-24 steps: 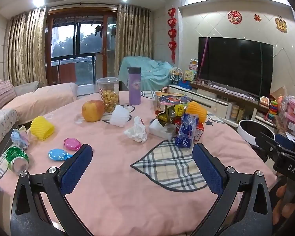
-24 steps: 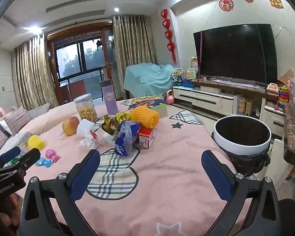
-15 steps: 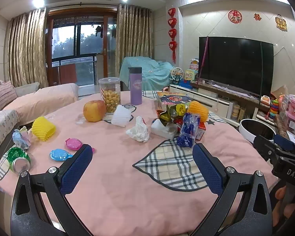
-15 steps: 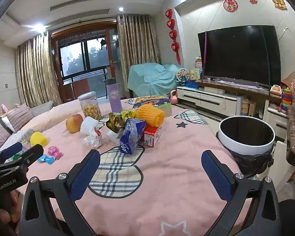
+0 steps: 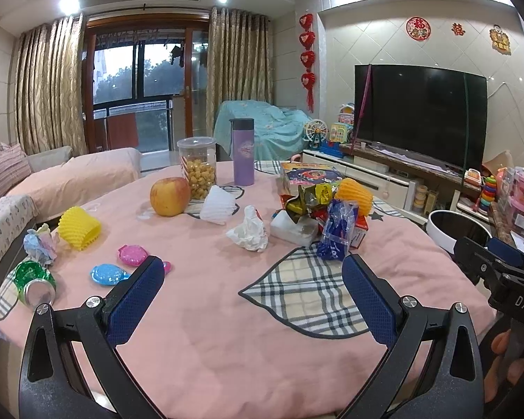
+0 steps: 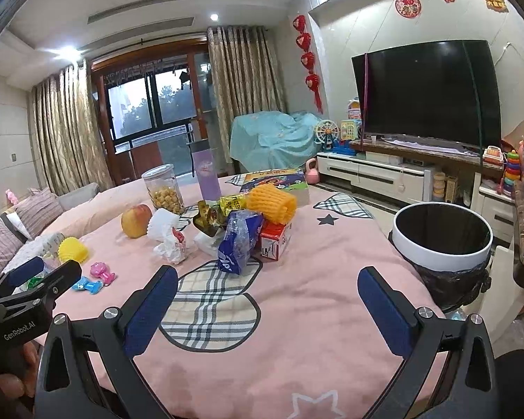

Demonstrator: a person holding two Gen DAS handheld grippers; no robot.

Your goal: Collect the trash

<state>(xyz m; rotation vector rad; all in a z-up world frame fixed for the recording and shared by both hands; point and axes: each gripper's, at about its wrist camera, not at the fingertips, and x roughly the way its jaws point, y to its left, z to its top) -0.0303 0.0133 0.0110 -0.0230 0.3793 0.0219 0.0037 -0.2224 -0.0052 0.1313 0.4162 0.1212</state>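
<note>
Pink-clothed table [image 5: 227, 314]: apple [image 5: 169, 195], tissue [image 5: 249, 234], wrappers [image 5: 337, 232].

Surface [image 5: 206, 342]: matt pink cloth with a plaid patch [image 5: 307, 293]. Tissue [image 5: 249, 232]: crumpled white paper. Blue wrapper [image 6: 239, 244]: glossy crinkled plastic. Can [image 5: 35, 284]: shiny metal. Jar [image 5: 197, 167]: clear plastic. Yellow fruit sleeve [image 5: 78, 228]: foam net. Fingers [image 5: 136, 300]: textured blue pads, black matt frames.

Quick count on bench [image 5: 227, 314]: 1 apple [image 5: 169, 196], 1 snack jar [image 5: 196, 167], 1 purple bottle [image 5: 241, 152], 1 green can [image 5: 35, 281], 3 foam fruit nets (yellow [image 5: 79, 228], white [image 5: 218, 205], orange [image 5: 353, 192]), 1 crumpled tissue [image 5: 249, 232], 1 blue wrapper [image 5: 337, 232], 2 small plastic toys (pink [image 5: 132, 255], blue [image 5: 107, 274]). 1 bin [image 6: 442, 232] beside bench. 2 hand-held grippers: left [image 5: 253, 295], right [image 6: 267, 300].
</note>
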